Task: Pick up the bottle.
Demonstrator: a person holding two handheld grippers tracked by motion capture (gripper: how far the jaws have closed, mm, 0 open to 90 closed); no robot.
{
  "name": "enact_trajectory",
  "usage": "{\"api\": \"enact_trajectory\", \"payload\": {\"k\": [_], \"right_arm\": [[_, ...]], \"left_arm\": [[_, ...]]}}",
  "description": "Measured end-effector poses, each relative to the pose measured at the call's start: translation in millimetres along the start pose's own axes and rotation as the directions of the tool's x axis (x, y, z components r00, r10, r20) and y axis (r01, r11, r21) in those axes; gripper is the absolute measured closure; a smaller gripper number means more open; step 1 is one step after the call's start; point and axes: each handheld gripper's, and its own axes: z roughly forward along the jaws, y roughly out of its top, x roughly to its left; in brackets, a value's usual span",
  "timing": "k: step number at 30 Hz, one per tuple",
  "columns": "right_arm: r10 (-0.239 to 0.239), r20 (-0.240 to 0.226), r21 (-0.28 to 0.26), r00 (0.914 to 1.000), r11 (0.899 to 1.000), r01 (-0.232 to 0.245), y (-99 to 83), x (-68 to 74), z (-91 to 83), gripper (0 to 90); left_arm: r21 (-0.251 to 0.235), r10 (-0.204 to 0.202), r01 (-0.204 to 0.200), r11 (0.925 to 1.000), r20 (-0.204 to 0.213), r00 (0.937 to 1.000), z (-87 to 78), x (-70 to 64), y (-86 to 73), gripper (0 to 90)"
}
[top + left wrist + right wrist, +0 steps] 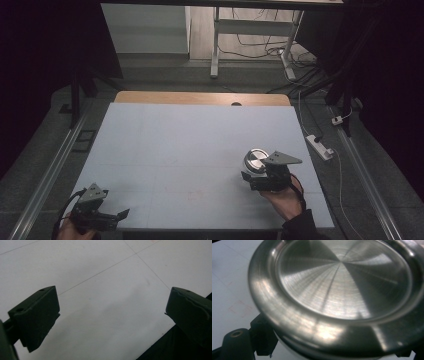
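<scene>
In the high view the right gripper [261, 176] clasps a round steel container [256, 160] at the table's [190, 145] near right, while the left gripper [112, 216] hovers spread and empty at the near left corner. The left gripper view shows bare tabletop between its parted jaws. In the right gripper view the container's polished lid [342, 280] looms above the jaws (smooth, curved metal), so a loose squeeze could let it slip or tip.

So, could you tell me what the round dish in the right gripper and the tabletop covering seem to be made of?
The round dish looks like brushed metal, probably stainless steel: fine circular brush marks fan the light out from its centre, and the rim shines. A paler part shows beneath its rim; I cannot tell its material. The tabletop covering looks like a matte pale sheet with thin seam lines, possibly foam board or laminate, over a wooden top.
</scene>
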Motion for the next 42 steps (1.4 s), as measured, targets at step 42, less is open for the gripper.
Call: {"api": "enact_trajectory", "payload": {"k": [42], "right_arm": [[-0.156,-0.198,-0.008,0.9677,0.987,0.158,43.6,76.5,59.3,15.3]], "left_arm": [[-0.01,-0.012,0.012,0.9999,0.01,0.9999,-1.1,1.9,-0.5,0.0]]}}
